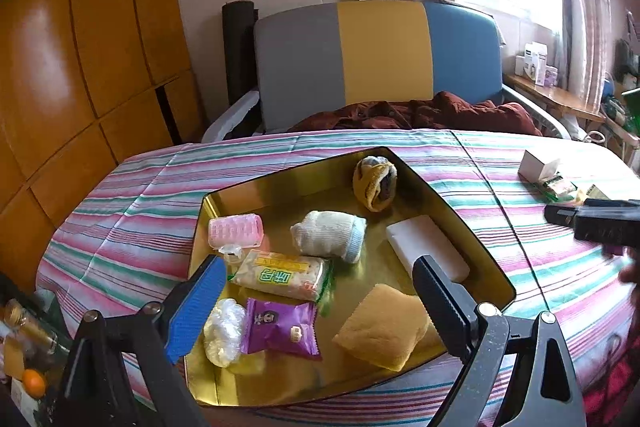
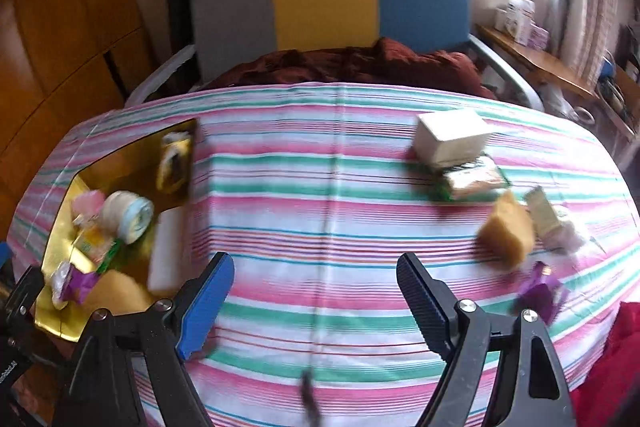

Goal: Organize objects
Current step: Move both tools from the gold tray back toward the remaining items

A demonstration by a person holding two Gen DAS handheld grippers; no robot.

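Bare striped cloth [image 2: 320, 195] mid-table, crowded gold tray [image 2: 60, 327] left, clutter right

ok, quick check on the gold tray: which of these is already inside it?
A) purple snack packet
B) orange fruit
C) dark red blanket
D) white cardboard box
A: the purple snack packet lies on the floor of the gold tray, near its front edge, between a clear plastic wad and a yellow sponge.
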